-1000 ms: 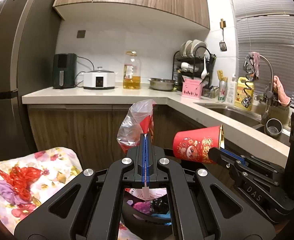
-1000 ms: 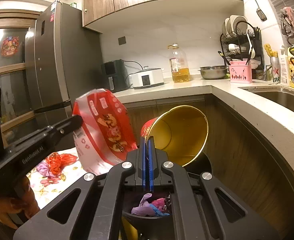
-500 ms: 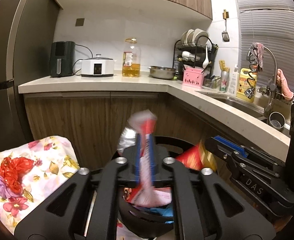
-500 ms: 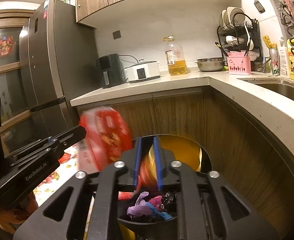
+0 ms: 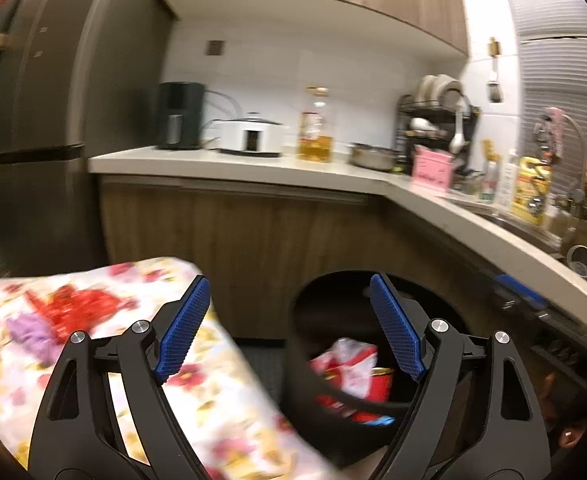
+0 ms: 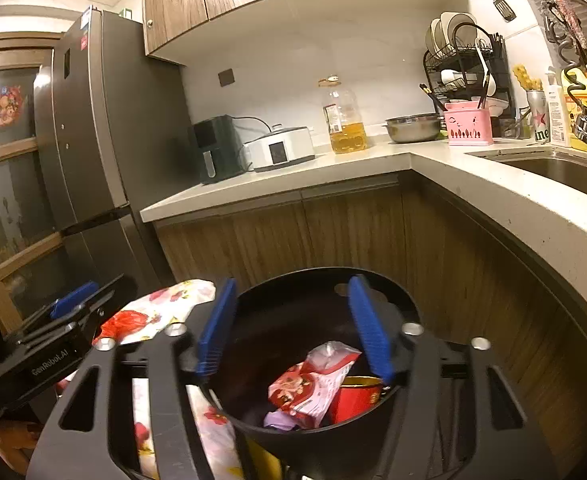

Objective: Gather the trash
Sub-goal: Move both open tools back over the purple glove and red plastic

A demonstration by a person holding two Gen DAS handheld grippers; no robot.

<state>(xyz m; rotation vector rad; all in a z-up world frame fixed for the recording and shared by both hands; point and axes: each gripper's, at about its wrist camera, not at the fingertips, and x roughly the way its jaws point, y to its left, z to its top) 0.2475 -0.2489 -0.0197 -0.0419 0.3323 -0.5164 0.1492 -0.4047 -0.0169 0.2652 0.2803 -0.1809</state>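
Two hand-held grippers hover over one round black bin (image 6: 409, 312). The left gripper (image 5: 289, 332) and the right gripper (image 6: 293, 328) are both released, jaws opening, nothing between the blue pads. Inside the bin lie one red-and-white snack packet (image 6: 313, 380), one red cup (image 6: 353, 400) with a gold interior, and a scrap of purple wrapping (image 6: 279, 420). In the right wrist view the left gripper's body (image 6: 49, 352) reads "GenRobot.AI". One flowered cloth (image 5: 93, 320) lies just beside the bin's left rim. One L-shaped countertop (image 6: 493, 196) bounds the space behind and to the right; its wooden cabinet fronts stand near the bin. One grey fridge (image 6: 93, 140) closes the left side.
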